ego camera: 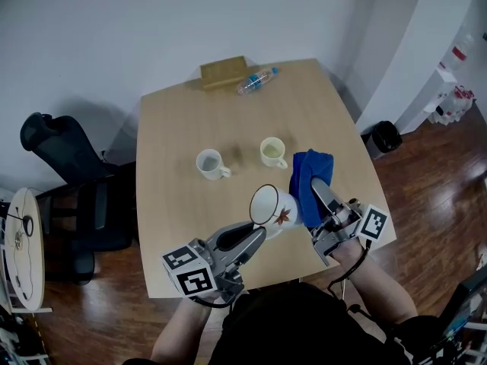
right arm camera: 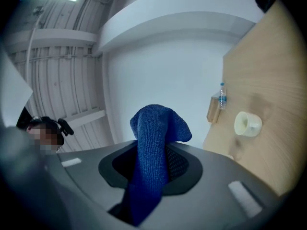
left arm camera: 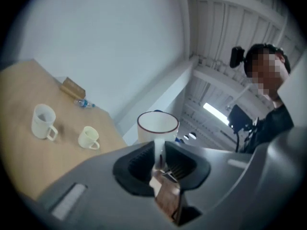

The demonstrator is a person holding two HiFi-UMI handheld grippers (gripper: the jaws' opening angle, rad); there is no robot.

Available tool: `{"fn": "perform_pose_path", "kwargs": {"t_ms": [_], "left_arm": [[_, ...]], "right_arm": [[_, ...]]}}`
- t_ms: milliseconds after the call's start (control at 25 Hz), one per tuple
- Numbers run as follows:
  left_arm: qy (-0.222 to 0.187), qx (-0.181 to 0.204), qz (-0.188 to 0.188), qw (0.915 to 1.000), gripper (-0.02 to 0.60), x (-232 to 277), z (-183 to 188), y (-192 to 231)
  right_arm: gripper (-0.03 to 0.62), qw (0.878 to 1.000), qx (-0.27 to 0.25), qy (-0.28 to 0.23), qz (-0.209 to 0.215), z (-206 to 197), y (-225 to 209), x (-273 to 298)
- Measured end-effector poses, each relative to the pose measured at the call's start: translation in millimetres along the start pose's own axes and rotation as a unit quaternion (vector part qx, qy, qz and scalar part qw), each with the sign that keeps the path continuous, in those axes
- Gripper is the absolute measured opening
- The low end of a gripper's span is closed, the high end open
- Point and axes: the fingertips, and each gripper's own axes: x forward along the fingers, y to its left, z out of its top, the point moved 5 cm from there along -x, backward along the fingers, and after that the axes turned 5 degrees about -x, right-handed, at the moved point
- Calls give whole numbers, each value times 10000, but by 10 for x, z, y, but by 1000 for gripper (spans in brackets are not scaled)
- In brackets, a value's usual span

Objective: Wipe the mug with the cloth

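over the near edge of the worktop (ego camera: pixel 175 226), the left claw (ego camera: pixel 257 234) is pinched shut on the handle of the mug (ego camera: pixel 272 205), holding it lifted clear of the wood with its red-rimmed mouth tipped up and to the left. the right claw (ego camera: pixel 321 192) is clamped on the blue cloth (ego camera: pixel 307 175), which bunches out past its tips just beside the mug's right side; whether they touch isn't clear. farther back stand a white mug (ego camera: pixel 211 163) and a cream cup (ego camera: pixel 273 151); a bottle (ego camera: pixel 256 80) lies by a wooden block (ego camera: pixel 223 72).
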Motion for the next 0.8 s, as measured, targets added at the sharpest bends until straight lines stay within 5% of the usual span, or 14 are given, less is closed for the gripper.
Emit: {"fn": "perform_pose_path", "kwargs": {"t_ms": [200,360,600,800], "left_arm": [[-627,-767,-278,9947,69,-87,-37,136],[-762,-833,-181,9934,67,-111,-50,215],[-32,502,307,9983,69,-26,-3,-9],[1223,1283,945,9796,75,82,-170,-23]], "right_arm": [[112,9980,-491,387,-11,6,101,149],[112,9977,-494,454,-54,-32,73,198],[112,9989,447,152,-2,-85,-190,130],[112,9977,662,-114,118,-122,-272,1]]}}
